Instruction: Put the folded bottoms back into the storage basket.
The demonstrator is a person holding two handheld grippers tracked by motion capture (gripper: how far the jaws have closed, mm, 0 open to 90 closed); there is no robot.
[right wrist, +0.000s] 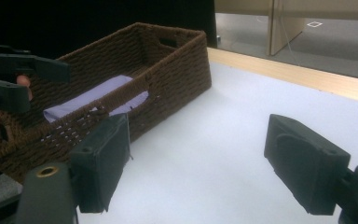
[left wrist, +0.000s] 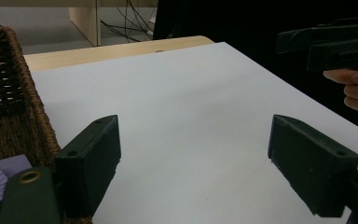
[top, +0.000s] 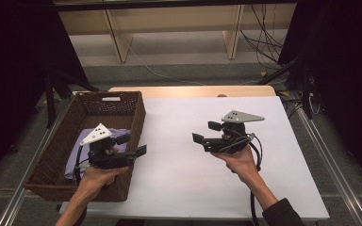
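Both grippers hanging open and empty, cloth sitting in the basket

Left gripper (top: 131, 145) is holding its jaws wide with nothing between them, hovering at the basket's (top: 136, 115) right wall, and right gripper (top: 206, 132) is doing the same over the bare white table (top: 179, 179), jaws spread and pointing left toward the basket. The folded lavender cloth (right wrist: 91, 95) is lying flat inside the basket at the left of the table, near end, touching neither gripper. My guess is it's sitting there because that's where it's meant to end up. Count: two grippers, one basket, one cloth.
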